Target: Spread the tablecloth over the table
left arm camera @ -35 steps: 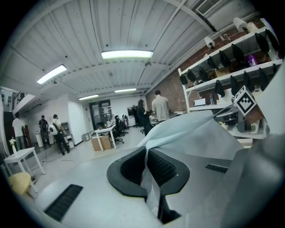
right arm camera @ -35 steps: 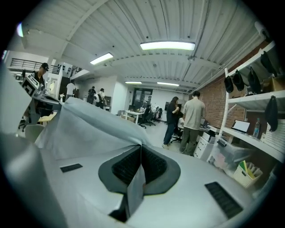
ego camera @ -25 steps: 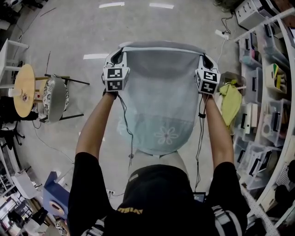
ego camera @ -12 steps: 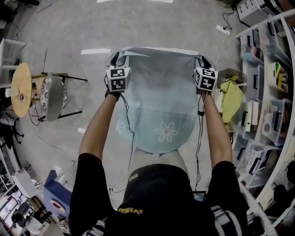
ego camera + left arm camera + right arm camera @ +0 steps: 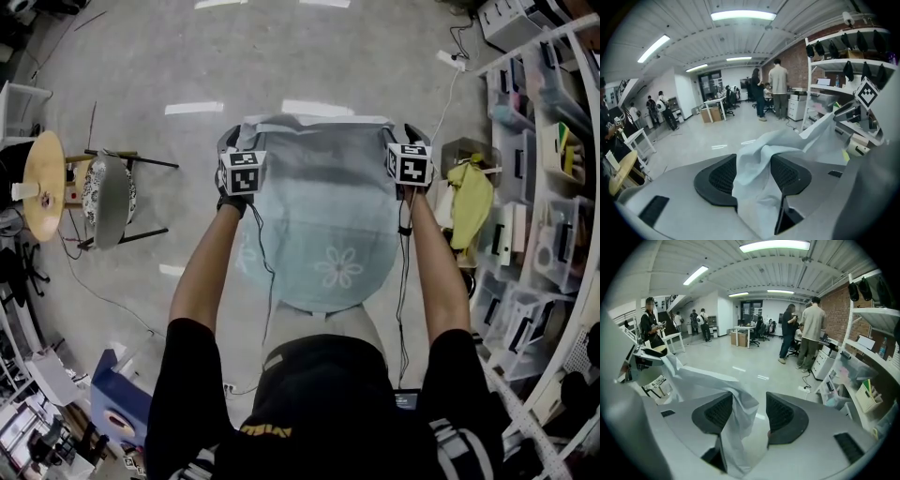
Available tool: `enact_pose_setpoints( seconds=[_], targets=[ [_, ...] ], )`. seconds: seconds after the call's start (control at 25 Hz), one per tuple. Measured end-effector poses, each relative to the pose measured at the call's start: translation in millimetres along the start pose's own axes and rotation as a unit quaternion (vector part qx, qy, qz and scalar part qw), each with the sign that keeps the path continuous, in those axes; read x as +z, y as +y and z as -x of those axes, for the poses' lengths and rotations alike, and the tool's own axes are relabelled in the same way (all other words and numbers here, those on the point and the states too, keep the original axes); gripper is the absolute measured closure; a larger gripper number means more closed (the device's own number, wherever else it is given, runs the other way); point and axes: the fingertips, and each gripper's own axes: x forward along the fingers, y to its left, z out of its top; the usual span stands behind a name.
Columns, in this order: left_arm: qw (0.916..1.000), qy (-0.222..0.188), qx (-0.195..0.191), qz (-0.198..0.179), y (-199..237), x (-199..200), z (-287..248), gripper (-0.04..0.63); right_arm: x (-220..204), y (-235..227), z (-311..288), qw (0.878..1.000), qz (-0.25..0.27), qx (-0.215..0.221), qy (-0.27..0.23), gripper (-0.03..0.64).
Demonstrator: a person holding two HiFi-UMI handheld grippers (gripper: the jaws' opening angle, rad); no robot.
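Fingers (image 5: 719,177) of the left gripper (image 5: 752,174) are opening. A fold of the cloth (image 5: 319,225) lies loose between them, no longer pinched. The right gripper (image 5: 749,414) does the same: its fingers (image 5: 780,414) are parting, and the cloth hangs against one finger only, clear of the other.

The cloth is draped over the round worktop, which it hides, with its far edge bunched at both grippers.

The ribbed black fingers could probably snag the thin fabric as the grippers pull away, dragging that edge back or off-centre. The two corners may also drop unevenly and leave creases. So light a sheet would likely slide on a smooth top.

It is pale blue-green, sheer and limp, and a white flower (image 5: 339,270) is printed near the person's side.
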Motion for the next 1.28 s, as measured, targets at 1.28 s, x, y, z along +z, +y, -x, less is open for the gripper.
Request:
enact_pose_setpoints(
  seconds=[1.28],
  targets=[
    [0.9871,0.151,-0.03,0.043,26,-267,105,0.362,-257,79,79,0.984,-0.007,0.042,0.172,0.393]
  ],
)
